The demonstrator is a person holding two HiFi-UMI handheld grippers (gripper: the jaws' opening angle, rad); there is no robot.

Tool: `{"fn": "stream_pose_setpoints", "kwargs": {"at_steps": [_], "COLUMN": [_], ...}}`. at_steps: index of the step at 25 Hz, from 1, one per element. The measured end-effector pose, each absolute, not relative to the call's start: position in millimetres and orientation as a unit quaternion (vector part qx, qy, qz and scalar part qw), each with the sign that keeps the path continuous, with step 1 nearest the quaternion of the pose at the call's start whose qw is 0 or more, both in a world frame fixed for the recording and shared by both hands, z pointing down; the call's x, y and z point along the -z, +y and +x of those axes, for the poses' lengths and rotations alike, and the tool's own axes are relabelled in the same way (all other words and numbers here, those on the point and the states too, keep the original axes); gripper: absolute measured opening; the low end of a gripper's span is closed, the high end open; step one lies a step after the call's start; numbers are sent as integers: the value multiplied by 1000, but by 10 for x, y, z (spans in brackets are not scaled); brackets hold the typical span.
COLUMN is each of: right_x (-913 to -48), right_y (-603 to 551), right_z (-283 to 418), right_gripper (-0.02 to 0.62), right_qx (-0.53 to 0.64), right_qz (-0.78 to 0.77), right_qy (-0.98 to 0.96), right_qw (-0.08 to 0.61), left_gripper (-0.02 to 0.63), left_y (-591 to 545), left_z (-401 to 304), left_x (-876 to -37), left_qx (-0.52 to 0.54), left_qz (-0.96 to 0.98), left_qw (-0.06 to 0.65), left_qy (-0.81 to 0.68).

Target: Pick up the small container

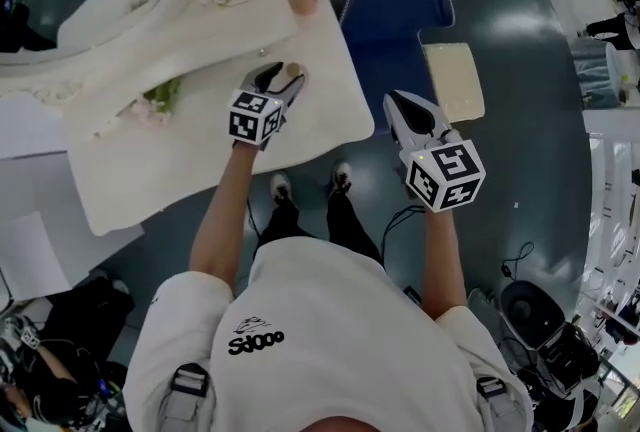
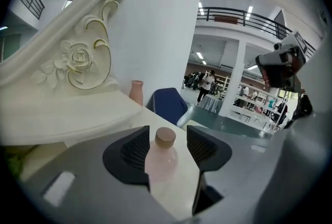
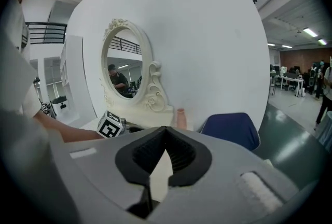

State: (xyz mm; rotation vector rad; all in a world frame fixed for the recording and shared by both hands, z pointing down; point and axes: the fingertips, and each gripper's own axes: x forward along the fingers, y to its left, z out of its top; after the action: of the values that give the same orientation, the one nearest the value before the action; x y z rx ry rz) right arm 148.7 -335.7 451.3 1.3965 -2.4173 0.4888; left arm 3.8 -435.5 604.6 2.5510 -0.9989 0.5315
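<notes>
the person's left arm (image 1: pixel 222 210) reaches forward, bare from the short sleeve down, its forearm nearly straight; the left gripper (image 1: pixel 283 73) points away from the body, its marker cube facing up at the wrist; its jaws stand wide apart, with the small container (image 2: pixel 162 158) upright between them and a gap showing on the right side; the right arm (image 1: pixel 440 260) is bent closer to the torso; the right gripper (image 1: pixel 395 100) points forward, well apart from the left, its jaws closed together at the tips with nothing between them
</notes>
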Motion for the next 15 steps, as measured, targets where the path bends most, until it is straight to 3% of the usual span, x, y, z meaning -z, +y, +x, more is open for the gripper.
{"fn": "stream_pose_setpoints", "kwargs": {"at_steps": [8, 15], "right_x": [-4790, -4806], "right_y": [-3270, -3243], "right_z": [1856, 1969], "right_gripper": [2, 2], "right_qx": [-200, -199], "right_qz": [498, 507], "right_qy": [-827, -823], "right_qw": [167, 163], "left_gripper": [241, 155], "left_y": [-4532, -4594], "left_z": [198, 204], "left_x": [-6435, -6458], "left_qx": [-185, -187], "left_qz": [892, 884], "left_qw": [159, 128], "left_qy": [-380, -409]}}
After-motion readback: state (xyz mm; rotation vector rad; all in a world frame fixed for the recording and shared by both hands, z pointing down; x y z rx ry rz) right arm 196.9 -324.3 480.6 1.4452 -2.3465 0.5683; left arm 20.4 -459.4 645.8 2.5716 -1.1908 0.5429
